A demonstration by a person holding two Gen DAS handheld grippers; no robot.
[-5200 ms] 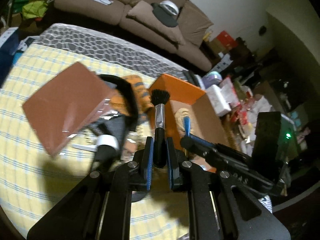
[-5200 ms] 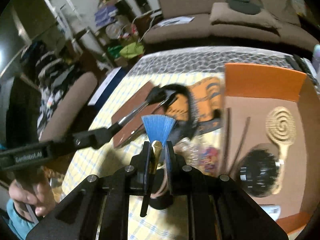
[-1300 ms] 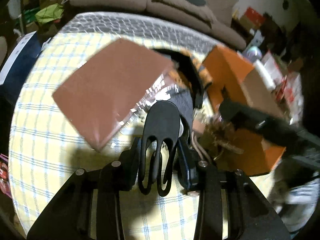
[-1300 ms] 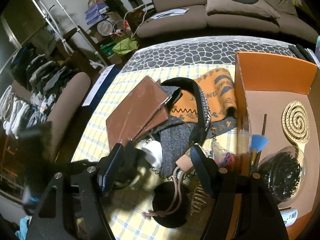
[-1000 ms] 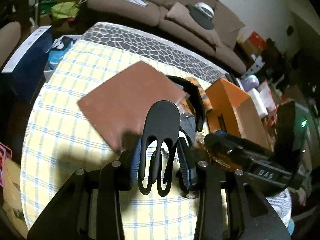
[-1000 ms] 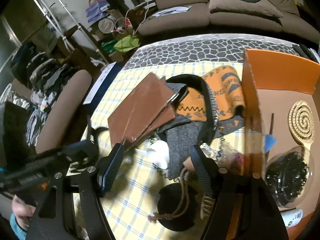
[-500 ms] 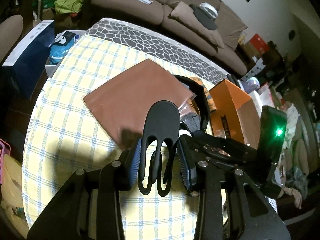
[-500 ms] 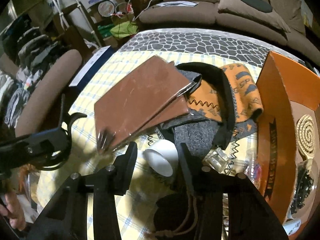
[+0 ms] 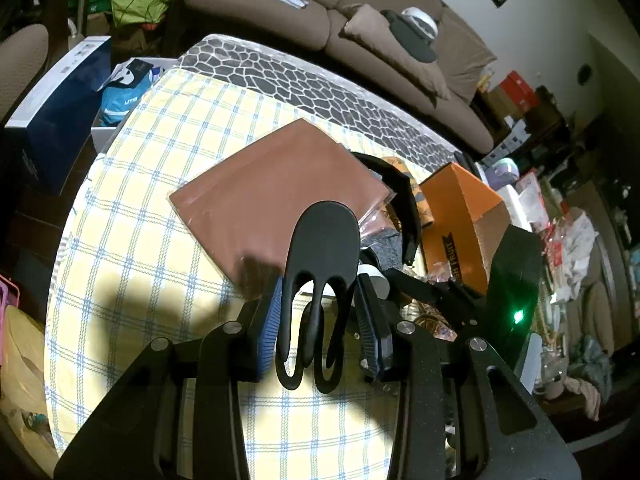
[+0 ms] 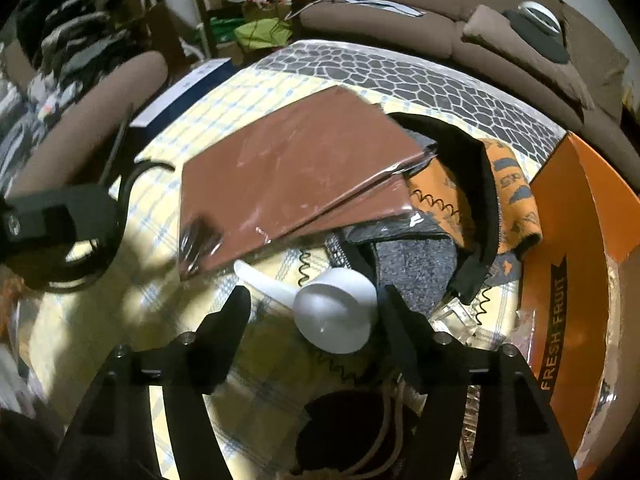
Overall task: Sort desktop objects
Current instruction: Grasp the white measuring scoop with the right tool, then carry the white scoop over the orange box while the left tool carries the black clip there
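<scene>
The left gripper [image 9: 320,316] is clamped on a black hair clip [image 9: 323,264], whose rounded end points forward and upward from between the blue pads [image 9: 269,326]; the clip is held clear above the yellow checked tablecloth [image 9: 140,240]. Ahead of this gripper lies a brown flat packet [image 9: 280,188], and further forward to the right stands an orange cardboard box [image 9: 460,208]. The right gripper [image 10: 314,308] has its jaws spread wide, with a white plastic scoop [image 10: 332,308] lying between them on the cloth, its bowl close to the right finger [image 10: 400,320] and its handle running toward the packet; contact cannot be determined. Just beyond the scoop sit a grey felt piece [image 10: 416,260] and an orange patterned fabric [image 10: 508,192] edged by a black strap [image 10: 480,208]. The box stands to the right of this gripper.
</scene>
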